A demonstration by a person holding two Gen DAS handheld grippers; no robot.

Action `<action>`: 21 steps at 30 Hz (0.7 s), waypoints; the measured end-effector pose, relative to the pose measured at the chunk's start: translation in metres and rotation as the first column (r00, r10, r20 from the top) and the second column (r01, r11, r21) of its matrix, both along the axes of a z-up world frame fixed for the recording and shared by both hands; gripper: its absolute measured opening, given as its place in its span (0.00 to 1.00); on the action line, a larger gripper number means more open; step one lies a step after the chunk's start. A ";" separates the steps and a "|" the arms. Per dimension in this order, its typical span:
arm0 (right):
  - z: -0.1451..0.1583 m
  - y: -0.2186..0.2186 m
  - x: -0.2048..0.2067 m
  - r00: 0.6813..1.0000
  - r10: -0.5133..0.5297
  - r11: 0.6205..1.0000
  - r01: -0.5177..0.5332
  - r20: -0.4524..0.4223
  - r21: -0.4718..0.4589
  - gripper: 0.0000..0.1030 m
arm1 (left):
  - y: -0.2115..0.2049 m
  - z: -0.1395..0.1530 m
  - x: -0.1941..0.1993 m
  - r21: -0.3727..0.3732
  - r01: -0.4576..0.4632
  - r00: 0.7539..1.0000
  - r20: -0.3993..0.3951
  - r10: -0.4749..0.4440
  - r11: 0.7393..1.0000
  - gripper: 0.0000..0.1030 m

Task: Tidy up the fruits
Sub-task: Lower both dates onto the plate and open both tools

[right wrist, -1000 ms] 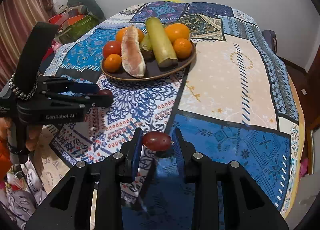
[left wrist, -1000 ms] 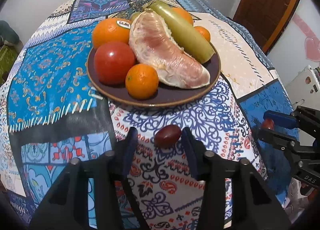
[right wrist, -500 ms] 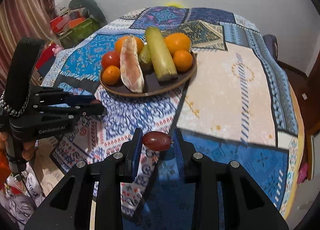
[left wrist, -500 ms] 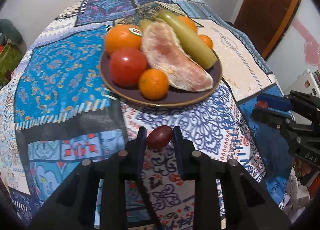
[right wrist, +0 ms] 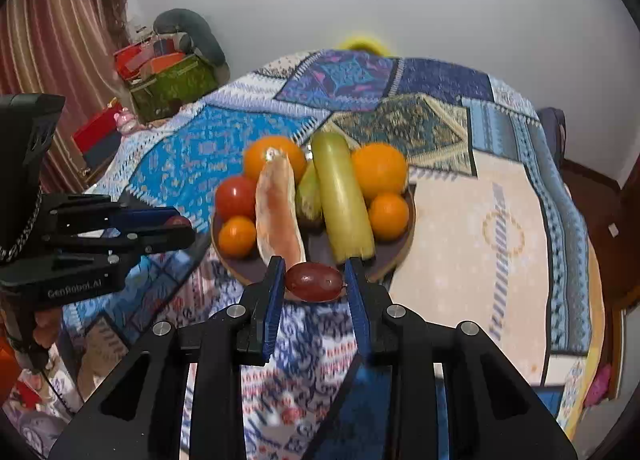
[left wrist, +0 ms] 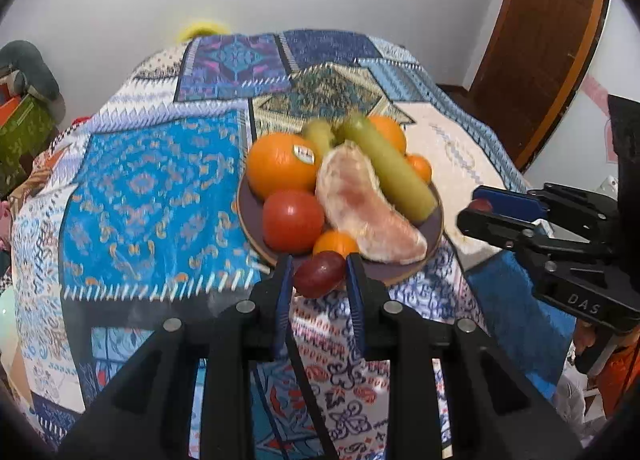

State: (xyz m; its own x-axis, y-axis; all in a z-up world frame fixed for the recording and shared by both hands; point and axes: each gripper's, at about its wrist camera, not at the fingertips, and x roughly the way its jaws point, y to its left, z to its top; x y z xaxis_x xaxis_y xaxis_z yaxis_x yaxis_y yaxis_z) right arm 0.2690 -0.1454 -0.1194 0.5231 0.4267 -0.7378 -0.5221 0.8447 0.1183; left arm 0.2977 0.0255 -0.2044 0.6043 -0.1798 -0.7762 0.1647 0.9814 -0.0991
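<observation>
In the left wrist view the left gripper (left wrist: 318, 276) sits at the lower centre of the frame with its jaws closed on a dark red grape (left wrist: 319, 274), the blue pads pressing its two sides so that the fruit is held off the patterned tablecloth (left wrist: 152, 196), in front of the plate's near rim as the frame shows it. The right wrist view shows the same arrangement: the right gripper (right wrist: 314, 282) at lower centre is clamped on its own grape (right wrist: 315, 282), gripped end to end along its long axis, probably because that is how it lay when taken. Each gripper also appears in the other's view, the right one at the right edge and the left one at the left edge, both low and level with the plate. The brown plate (left wrist: 434, 228) in mid-frame already carries the gathered fruit: a stickered orange (left wrist: 280, 168), a tomato (left wrist: 292, 220), a peeled pomelo segment (left wrist: 368, 212) and a long green fruit (left wrist: 394, 176), packed closely. Little bare surface is left, mostly along the near rim, so that strip seems the likeliest spot for the two grapes. Being small and round, they could roll off once released, which argues for setting them against the larger pieces.
</observation>
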 end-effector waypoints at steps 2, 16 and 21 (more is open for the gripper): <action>0.004 0.004 0.005 1.000 0.003 1.000 -0.003 0.011 0.007 0.27 | -0.001 0.002 0.005 -0.004 0.001 1.000 0.009 0.000 1.000 0.26; -0.009 0.025 0.040 1.000 0.017 1.000 -0.017 0.007 0.019 0.27 | -0.004 -0.007 0.039 -0.030 0.005 1.000 0.017 -0.005 1.000 0.26; -0.014 0.023 0.045 1.000 0.017 0.999 -0.016 -0.001 0.033 0.27 | -0.005 -0.009 0.043 -0.037 0.012 1.000 0.025 -0.011 0.999 0.26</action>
